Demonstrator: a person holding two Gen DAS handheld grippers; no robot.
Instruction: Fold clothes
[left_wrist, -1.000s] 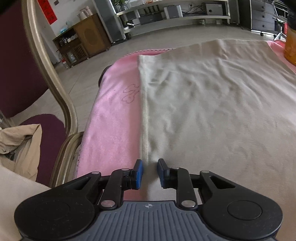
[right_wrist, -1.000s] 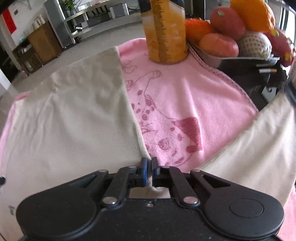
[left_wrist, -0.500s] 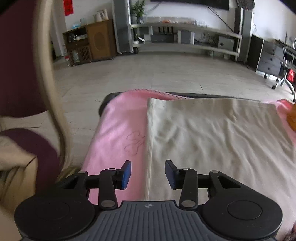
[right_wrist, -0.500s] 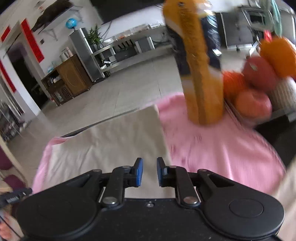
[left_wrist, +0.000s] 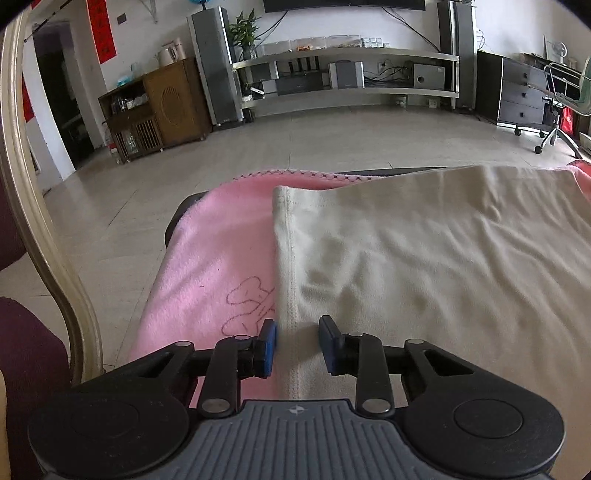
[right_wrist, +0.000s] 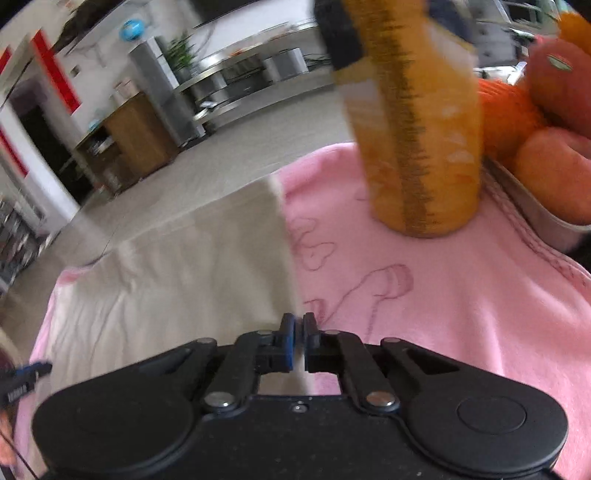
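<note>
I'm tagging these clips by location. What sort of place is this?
Most likely a home living room: a long media shelf with tall speakers, a wooden cabinet, and a fruit tray.

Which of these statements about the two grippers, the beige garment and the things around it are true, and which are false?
1. The left gripper is open, its fingers either side of the beige garment hem. True.
2. The garment lies on a blue towel. False: it lies on a pink towel.
3. An orange bottle stands on the towel. True.
4. The right gripper is wide open. False: its fingers are nearly together.
5. The fruit lies on the floor. False: it sits in a metal tray.
</note>
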